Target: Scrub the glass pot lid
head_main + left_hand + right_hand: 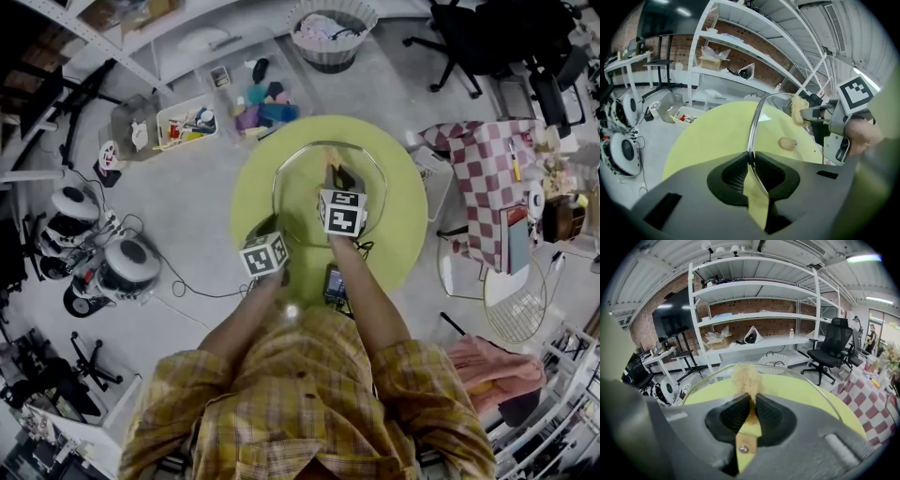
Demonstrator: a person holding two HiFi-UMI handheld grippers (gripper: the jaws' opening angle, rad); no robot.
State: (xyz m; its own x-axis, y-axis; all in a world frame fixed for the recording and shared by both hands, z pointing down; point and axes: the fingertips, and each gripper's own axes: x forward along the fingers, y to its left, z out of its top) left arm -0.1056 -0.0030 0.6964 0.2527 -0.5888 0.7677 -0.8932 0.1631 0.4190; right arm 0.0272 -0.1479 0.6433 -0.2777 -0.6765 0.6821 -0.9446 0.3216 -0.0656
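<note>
One basket [330,58] holds cloths [323,28]; left gripper [750,157] grips lid [751,133], right gripper [752,401] brush [746,376].

Right claw [752,397] tight on fuzzy scrubber [746,376]

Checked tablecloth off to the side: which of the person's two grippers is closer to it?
Right. The right gripper, clamping a brush, is over the middle of the glass lid, on the side toward the tablecloth. The left gripper, pinching the lid's rim, sits farther away.
</note>
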